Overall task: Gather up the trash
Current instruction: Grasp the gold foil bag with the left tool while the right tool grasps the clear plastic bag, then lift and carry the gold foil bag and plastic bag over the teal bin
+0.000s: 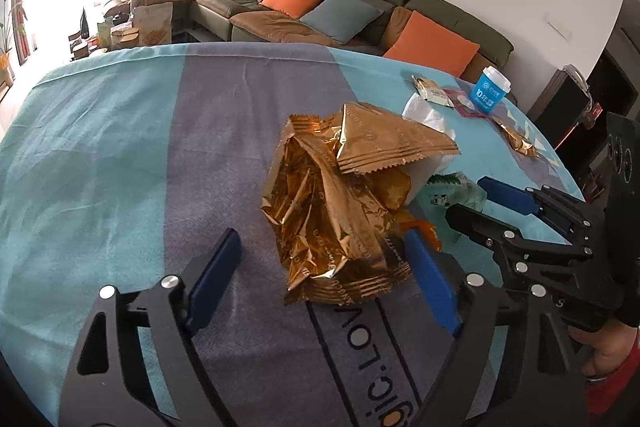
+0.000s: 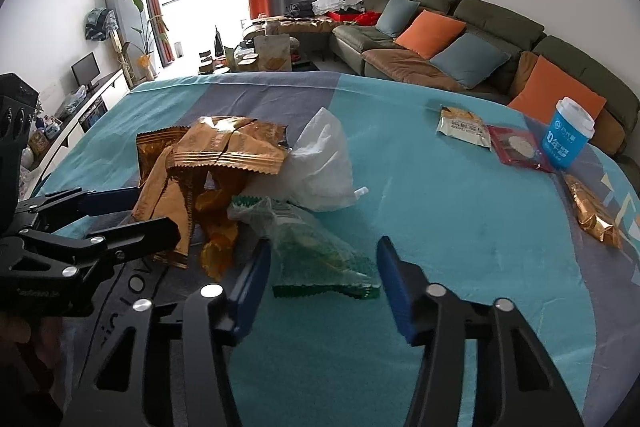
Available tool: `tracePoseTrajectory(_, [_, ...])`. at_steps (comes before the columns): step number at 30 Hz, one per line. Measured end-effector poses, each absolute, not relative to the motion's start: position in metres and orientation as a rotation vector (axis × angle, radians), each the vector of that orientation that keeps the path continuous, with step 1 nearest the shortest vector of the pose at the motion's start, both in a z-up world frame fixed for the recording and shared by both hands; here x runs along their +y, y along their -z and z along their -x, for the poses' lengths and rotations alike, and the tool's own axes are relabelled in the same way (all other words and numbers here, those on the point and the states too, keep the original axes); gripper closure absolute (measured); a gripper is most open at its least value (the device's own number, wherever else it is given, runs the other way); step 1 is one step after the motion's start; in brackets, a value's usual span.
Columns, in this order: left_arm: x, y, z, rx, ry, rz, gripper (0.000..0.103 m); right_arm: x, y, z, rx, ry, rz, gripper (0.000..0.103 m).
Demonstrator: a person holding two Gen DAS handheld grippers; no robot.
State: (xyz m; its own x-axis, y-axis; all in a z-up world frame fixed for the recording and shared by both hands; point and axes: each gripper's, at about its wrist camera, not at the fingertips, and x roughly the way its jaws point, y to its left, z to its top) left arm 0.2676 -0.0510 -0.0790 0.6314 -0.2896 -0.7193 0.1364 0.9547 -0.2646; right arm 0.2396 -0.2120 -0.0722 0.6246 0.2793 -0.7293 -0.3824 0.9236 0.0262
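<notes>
Because the rubbish has been drawn into one heap at the centre of the frame, both grippers come at it from the lower edge. Left gripper [image 1: 320,279] stands wide, its blue pads either side of the gold wrapper [image 1: 340,215]; right pad close against the foil, left pad apart from it, no squeeze visible. Right gripper [image 2: 320,279] is about half open around the green-edged clear wrapper [image 2: 316,255], pads not pressing. White tissue [image 2: 324,163] lies behind the heap, likely swept in with it. Blue cup [image 2: 568,135], red packet [image 2: 520,147], pale packet [image 2: 464,127] and another gold wrapper [image 2: 592,211] sit at right of frame on the teal cloth [image 2: 440,207], well apart, probably not yet gathered
</notes>
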Motion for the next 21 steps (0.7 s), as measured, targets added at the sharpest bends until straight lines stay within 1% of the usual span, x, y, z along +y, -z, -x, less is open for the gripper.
tracePoseTrajectory(5, [-0.053,0.079,-0.268,0.857,0.246,0.189,0.032,-0.212,0.073,-0.238,0.814,-0.395,0.133,0.061])
tracePoseTrajectory(7, [-0.052,0.079,-0.269,0.860,0.247,0.193,0.042,-0.213,0.073,-0.238,0.817,-0.398,0.131,0.062])
tracePoseTrajectory(8, [-0.051,0.080,-0.269,0.863,0.249,0.195,0.043,-0.213,0.073,-0.238,0.817,-0.398,0.130,0.062])
tracePoseTrajectory(10, [-0.051,0.080,-0.269,0.866,0.258,0.200,0.051,-0.213,0.073,-0.237,0.818,-0.401,0.130,0.063])
tracePoseTrajectory(12, [-0.051,0.081,-0.269,0.866,0.263,0.206,0.052,-0.213,0.073,-0.236,0.819,-0.402,0.131,0.064])
tracePoseTrajectory(13, [-0.051,0.081,-0.269,0.865,0.269,0.209,0.056,-0.213,0.073,-0.235,0.819,-0.403,0.132,0.064])
tracePoseTrajectory(14, [-0.051,0.081,-0.268,0.862,0.272,0.212,0.058,-0.213,0.072,-0.234,0.818,-0.404,0.131,0.064])
tracePoseTrajectory(15, [-0.050,0.081,-0.267,0.858,0.272,0.215,0.061,-0.213,0.072,-0.233,0.817,-0.405,0.130,0.065])
tracePoseTrajectory(16, [-0.049,0.080,-0.266,0.856,0.276,0.220,0.068,-0.213,0.072,-0.232,0.818,-0.406,0.131,0.065])
tracePoseTrajectory(17, [-0.049,0.080,-0.265,0.856,0.278,0.219,0.071,-0.213,0.072,-0.232,0.816,-0.405,0.132,0.065])
tracePoseTrajectory(21, [-0.049,0.075,-0.258,0.831,0.278,0.211,0.073,-0.213,0.072,-0.231,0.811,-0.404,0.125,0.067])
